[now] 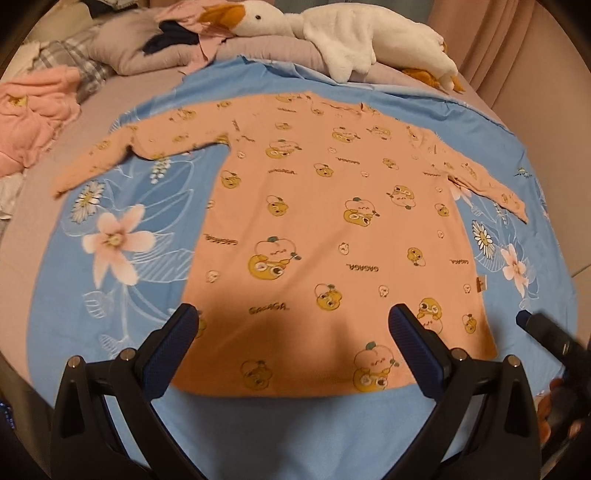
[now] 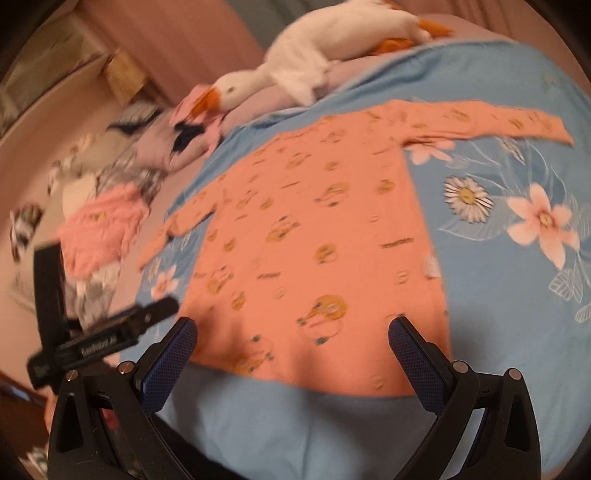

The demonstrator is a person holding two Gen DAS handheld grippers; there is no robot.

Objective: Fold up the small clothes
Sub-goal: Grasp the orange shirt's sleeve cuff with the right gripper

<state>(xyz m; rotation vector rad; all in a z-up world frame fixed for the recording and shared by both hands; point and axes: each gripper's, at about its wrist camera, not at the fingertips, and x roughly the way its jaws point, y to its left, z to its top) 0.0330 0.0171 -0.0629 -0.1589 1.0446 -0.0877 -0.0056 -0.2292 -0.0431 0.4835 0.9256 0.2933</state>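
Folding hadn't started, judging by the layout: the orange shirt (image 1: 325,229) lay fully spread and flat on the blue floral sheet (image 1: 122,266) on the bed, no crease or fold in it. Left to right: a pink garment pile (image 1: 33,114) sat off the sheet at the far left, unfolded and probably queued. The shirt's left sleeve (image 1: 122,155) was stretched out, slightly kinked midway. The body was smooth, hem nearest the cameras. The right sleeve (image 1: 484,181) was out straight. A plush goose (image 1: 332,33) lay beyond the collar, clear of the shirt. The left gripper (image 1: 293,332) hovered above the hem, jaws wide apart, holding nothing. The right gripper (image 2: 293,336) was likewise over the hem's right part, jaws apart, empty. The right view was motion-blurred. Remaining, by my read: both sleeves in, body folded, then the pink pile.
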